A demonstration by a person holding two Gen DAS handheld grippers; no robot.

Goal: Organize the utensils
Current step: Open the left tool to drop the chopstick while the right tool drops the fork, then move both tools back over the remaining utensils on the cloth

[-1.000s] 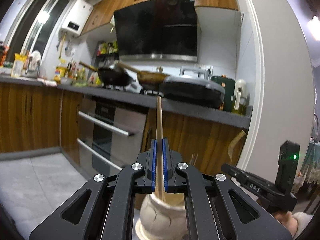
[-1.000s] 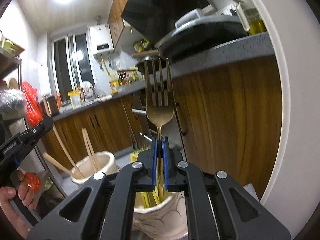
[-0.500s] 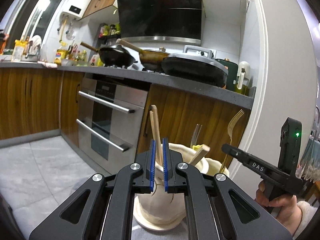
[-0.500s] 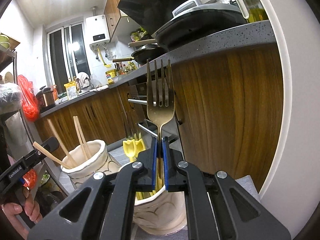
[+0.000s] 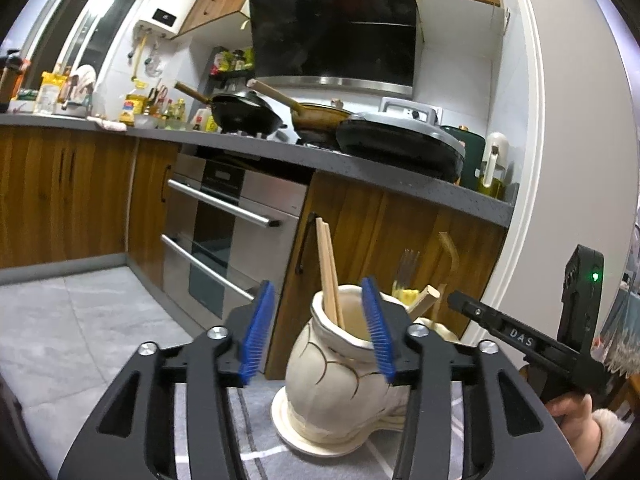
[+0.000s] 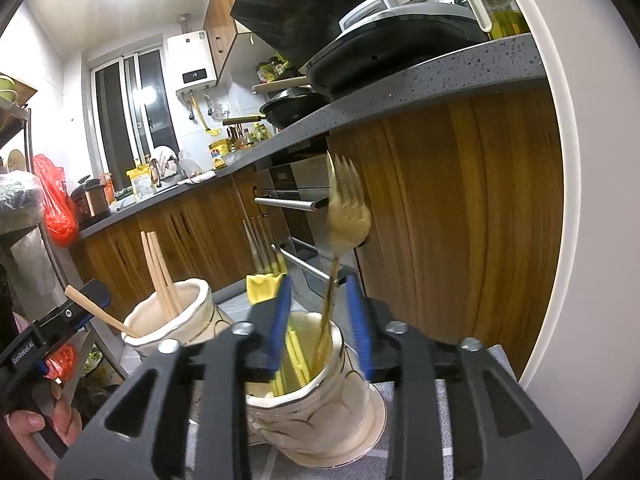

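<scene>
letting go is the step in hand, judging by both tools, and doing it well likely means spreading the jaws fully before lifting, so no pad drags a utensil back out.

largest first: the chopstick jar (image 5: 340, 372), cream ceramic on a saucer, fills the lower middle of the left view; the fork jar (image 6: 320, 392) of the same make sits just beside it, at about 3 o'clock from it in the left view. both stand on a grey woven mat (image 5: 260, 432).

the left gripper (image 5: 316, 334) is opening, its blue pads standing apart either side of the jar mouth with nothing pressed between them. two wooden chopsticks (image 5: 328, 272) lean in that jar, toward 11 o'clock, free of the pads.

the right gripper (image 6: 320, 324) is opening too. the gold fork (image 6: 346, 208) stands with its handle in the fork jar between the parted pads, tines up and tipping toward 1 o'clock, blurred, so i judge it loose and settling. yellow utensils (image 6: 264, 286) share that jar at about 10 o'clock of the fork.

a straight upward retreat seems safest for each hand.
</scene>
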